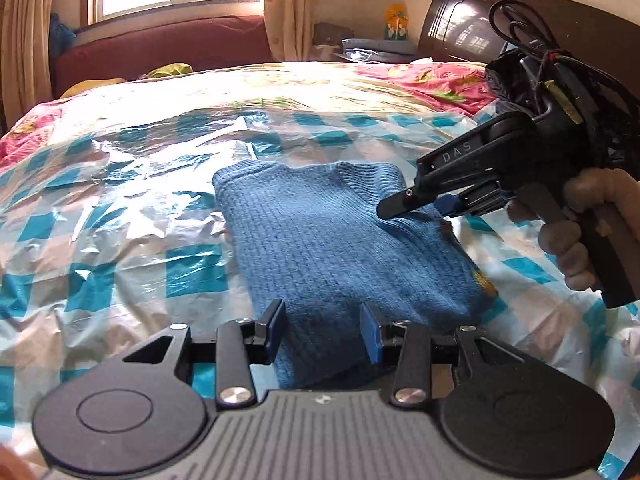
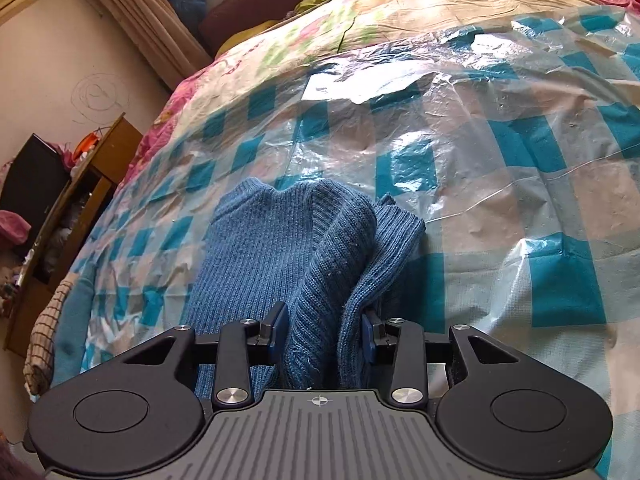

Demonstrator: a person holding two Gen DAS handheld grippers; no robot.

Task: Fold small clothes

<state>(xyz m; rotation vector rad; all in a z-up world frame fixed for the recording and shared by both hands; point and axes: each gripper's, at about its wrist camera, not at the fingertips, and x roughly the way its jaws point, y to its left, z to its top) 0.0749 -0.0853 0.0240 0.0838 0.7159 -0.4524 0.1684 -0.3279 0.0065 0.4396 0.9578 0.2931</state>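
Nearest the lens, the left gripper (image 1: 324, 330) hangs over the near end of a folded blue knitted sweater (image 1: 320, 248), its blue pads (image 1: 370, 332) standing narrowly apart on either side of the knit with a gap showing at each, so nothing is pinched. That sweater lies on a clear plastic sheet (image 1: 120, 208) spread over a teal-checked cover. At the sweater's far right corner, by the ribbed collar, the right gripper (image 1: 390, 210) comes in from the right, held in a hand (image 1: 576, 240), its black tips touching the knit. In the right wrist view a raised fold of the sweater (image 2: 316, 264) fills the narrow gap between the right gripper's (image 2: 326, 332) fingers (image 2: 280, 330); whether the pads press it cannot be told. Beyond the sweater a flowered quilt (image 1: 432, 80) covers the bed.
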